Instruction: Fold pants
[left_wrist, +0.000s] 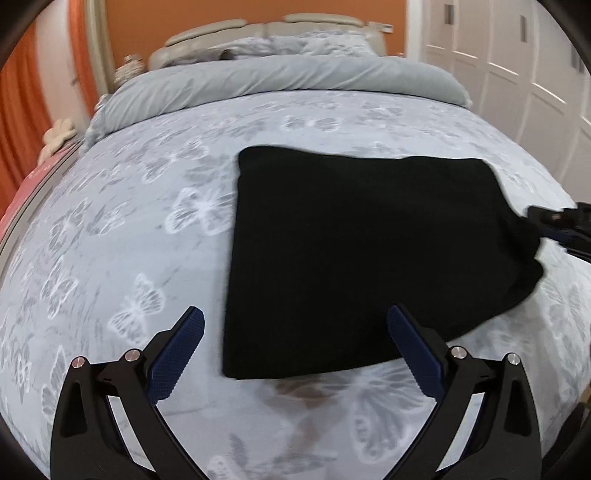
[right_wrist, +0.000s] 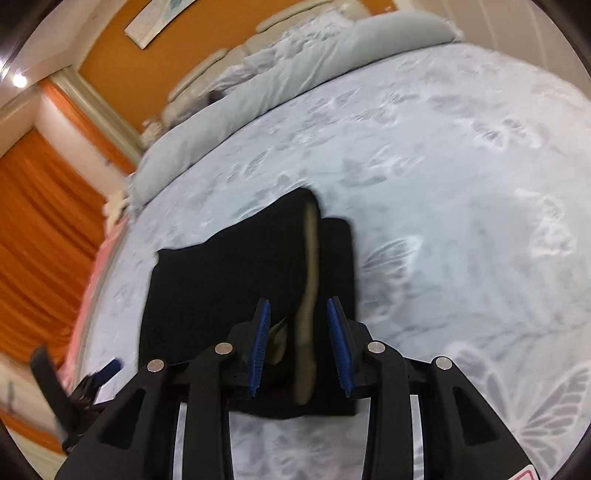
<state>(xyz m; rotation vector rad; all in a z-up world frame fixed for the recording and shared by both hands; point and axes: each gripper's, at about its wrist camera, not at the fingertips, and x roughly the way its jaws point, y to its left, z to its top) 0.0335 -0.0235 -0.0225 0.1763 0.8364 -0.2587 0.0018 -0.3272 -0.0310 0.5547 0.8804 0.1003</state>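
Black pants lie folded into a rough rectangle on the butterfly-print bed cover. My left gripper is open and empty, just above the folded pants' near edge. My right gripper is open with its pads apart over the pants' right end, where a tan inner waistband lining shows between the jaws. The right gripper also shows in the left wrist view at the pants' right edge. The left gripper shows at the lower left of the right wrist view.
A rolled grey duvet and pillows lie at the head of the bed by a beige headboard. Orange curtains hang at left. White wardrobe doors stand at right.
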